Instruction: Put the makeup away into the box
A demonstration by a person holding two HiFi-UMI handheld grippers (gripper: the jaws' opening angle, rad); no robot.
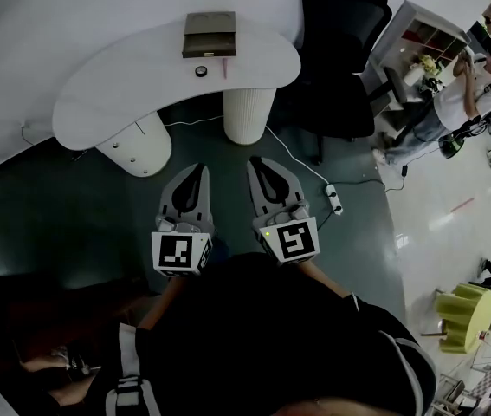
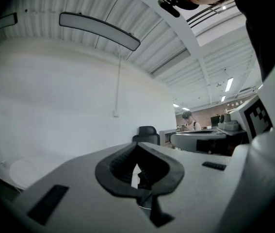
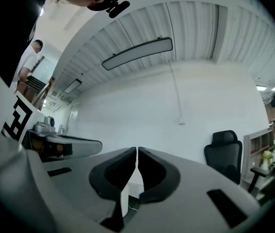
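Left gripper (image 1: 200,171), right gripper (image 1: 255,162): jaws pressed together, empty; makeup (image 1: 201,71), box (image 1: 209,34) well ahead.

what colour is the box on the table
Dark brown box; the head view shows it best.

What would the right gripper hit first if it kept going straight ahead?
Most likely the round white table leg, seen straight ahead of the right gripper; the floor between looks free, though depth is unclear.
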